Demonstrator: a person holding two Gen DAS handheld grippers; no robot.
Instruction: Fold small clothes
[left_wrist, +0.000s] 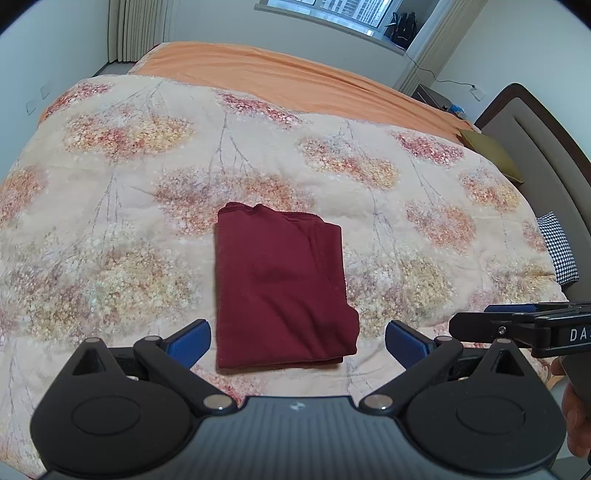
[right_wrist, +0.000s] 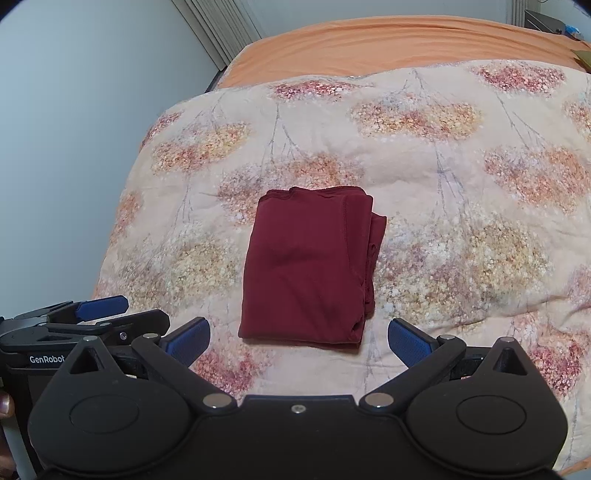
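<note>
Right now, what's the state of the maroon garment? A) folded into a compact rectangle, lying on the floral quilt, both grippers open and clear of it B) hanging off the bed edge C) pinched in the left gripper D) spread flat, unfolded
A: the maroon garment lies as a layered rectangle on the floral quilt, with the left gripper and the right gripper open and short of it.

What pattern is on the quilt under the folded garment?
Beige quilt with red-orange blossom clusters on thin grey branches; clearest in the right wrist view.

Both wrist views look down, seemingly near, sharing the folded garment (left_wrist: 284, 291)
</note>
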